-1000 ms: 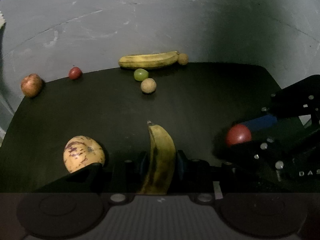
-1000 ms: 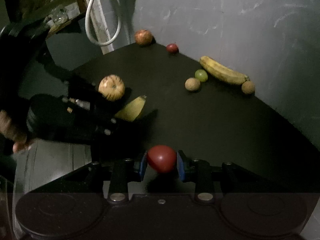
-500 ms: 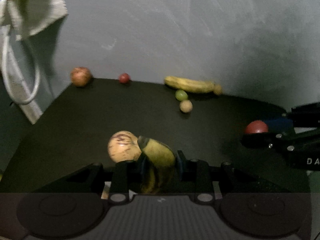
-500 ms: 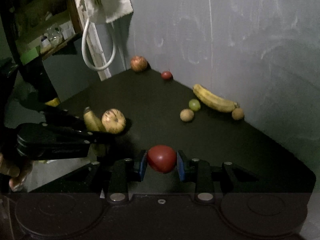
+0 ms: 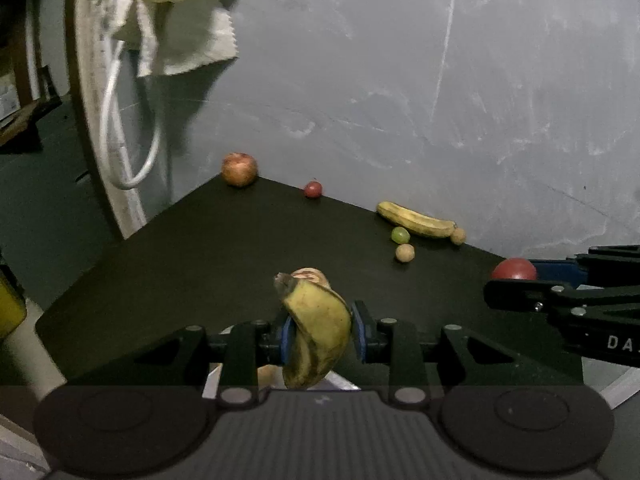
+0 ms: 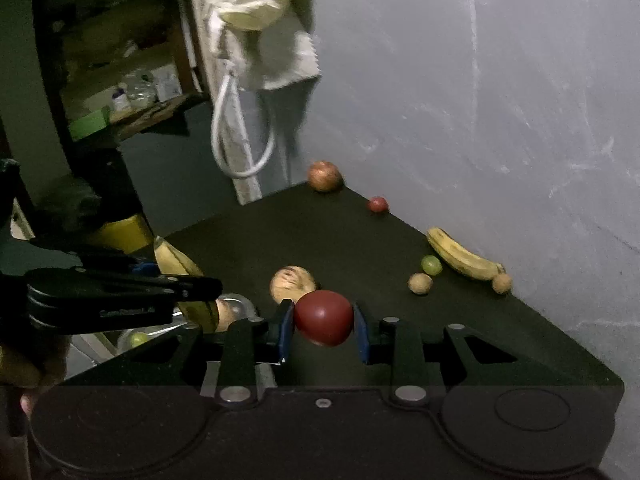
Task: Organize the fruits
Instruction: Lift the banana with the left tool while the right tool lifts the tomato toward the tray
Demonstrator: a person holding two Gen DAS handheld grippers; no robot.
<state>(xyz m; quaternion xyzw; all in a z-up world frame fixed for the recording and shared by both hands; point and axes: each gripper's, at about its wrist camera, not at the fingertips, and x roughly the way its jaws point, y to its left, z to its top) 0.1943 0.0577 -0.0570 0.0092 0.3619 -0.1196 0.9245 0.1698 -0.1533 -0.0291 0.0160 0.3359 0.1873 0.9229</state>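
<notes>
Moved: both grippers are rising off the black tabletop (image 5: 180, 264) compared with a second ago.
Left gripper (image 5: 318, 338): clamping a spotted yellow banana (image 5: 318, 332) above the near tabletop edge.
Right gripper (image 6: 322, 330): squeezing a round red fruit (image 6: 323, 317) in the air.
Around: a striped tan melon (image 6: 292, 282) is lying just beyond; a second banana (image 5: 416, 222), a green grape (image 5: 400, 235) and small brown fruits are sitting near the grey wall (image 5: 440, 80).
</notes>
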